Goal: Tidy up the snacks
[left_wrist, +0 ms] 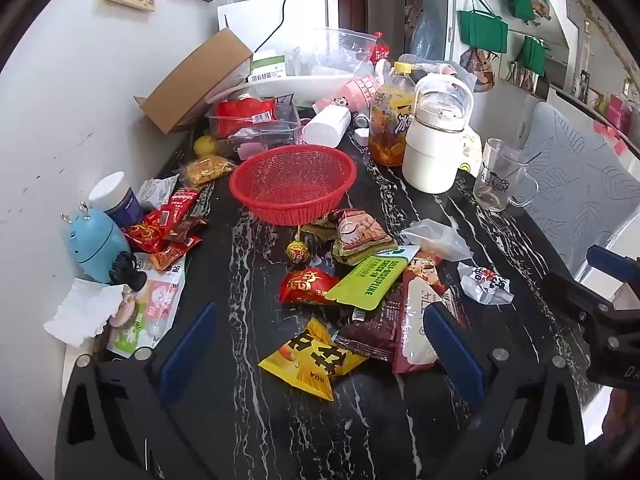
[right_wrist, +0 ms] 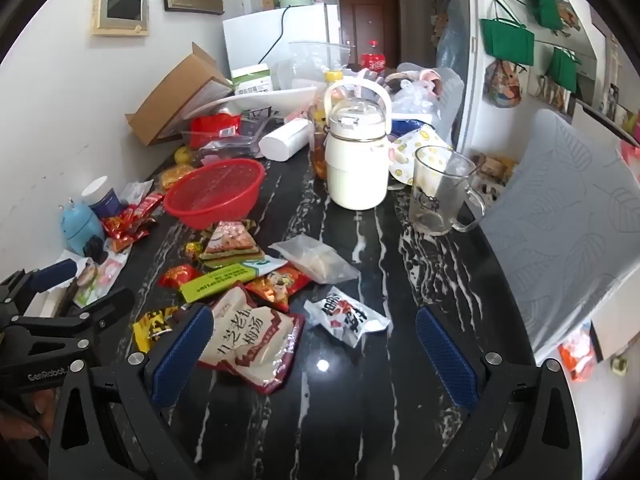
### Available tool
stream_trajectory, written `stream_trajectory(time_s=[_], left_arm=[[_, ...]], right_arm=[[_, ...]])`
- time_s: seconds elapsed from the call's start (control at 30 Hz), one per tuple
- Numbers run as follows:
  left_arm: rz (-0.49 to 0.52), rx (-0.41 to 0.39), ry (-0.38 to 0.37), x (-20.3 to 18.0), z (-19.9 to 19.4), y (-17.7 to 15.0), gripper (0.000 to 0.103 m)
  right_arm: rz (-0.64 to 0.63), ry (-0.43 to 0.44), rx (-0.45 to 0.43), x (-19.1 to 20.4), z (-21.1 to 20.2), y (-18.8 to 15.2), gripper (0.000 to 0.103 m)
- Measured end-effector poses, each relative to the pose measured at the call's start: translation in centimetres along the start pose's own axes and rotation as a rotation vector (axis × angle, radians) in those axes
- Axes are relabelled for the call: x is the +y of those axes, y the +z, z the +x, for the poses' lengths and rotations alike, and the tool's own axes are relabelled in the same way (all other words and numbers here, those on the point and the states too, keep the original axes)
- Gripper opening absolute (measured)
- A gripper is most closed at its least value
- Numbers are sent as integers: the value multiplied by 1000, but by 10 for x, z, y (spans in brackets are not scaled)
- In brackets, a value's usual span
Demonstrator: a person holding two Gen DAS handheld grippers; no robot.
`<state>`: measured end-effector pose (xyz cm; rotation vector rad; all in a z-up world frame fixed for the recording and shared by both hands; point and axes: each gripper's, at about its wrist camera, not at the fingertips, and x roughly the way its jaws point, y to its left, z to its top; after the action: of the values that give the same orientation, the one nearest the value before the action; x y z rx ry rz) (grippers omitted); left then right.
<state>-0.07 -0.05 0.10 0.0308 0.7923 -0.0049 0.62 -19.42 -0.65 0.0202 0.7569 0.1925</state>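
On the dark marble table (left_wrist: 280, 420) we have both grippers standing wide and empty, tilted down over a loose heap of snack packets. The red basket (left_wrist: 294, 184) sits empty just beyond the heap, and we take it to be where the snacks should go, so the step in hand looks like the first pick.

The left gripper (left_wrist: 320, 344) hangs above the yellow packet (left_wrist: 310, 354), which lies nearest us with bare table at its near corner. We would start there: it rests at the edge of the heap, so lifting it should disturb little. We should lower with the pads either side of its puffed middle rather than a flat sealed edge, and close gently, since the foil will likely slip and the contents may crush.

The right gripper (right_wrist: 316, 352) faces the big white-and-maroon pouch (right_wrist: 256, 340), whose left edge lies by the left pad (right_wrist: 182, 354), and the small white packet (right_wrist: 346, 314) just beyond it. The small one lies apart from the rest, so we judge it the easier grab. The pouch is wide and limp; we would pinch it near one end.

The glass mug (right_wrist: 442, 192) and white jug (right_wrist: 357, 156) stand near the path to the basket, so we should carry packets low and to the left of them. The other gripper shows at the edge of each view, so we should move one at a time.
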Motion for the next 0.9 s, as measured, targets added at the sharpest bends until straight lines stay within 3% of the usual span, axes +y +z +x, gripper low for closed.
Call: stream_trajectory(time_s=[0.3, 0.9], left_arm=[[11, 8, -5, -13, 1, 7, 103], [19, -2, -28, -3, -2, 3, 103]], right_arm=[[5, 2, 3, -2, 1, -2, 103], [26, 17, 18, -5, 7, -4, 103]])
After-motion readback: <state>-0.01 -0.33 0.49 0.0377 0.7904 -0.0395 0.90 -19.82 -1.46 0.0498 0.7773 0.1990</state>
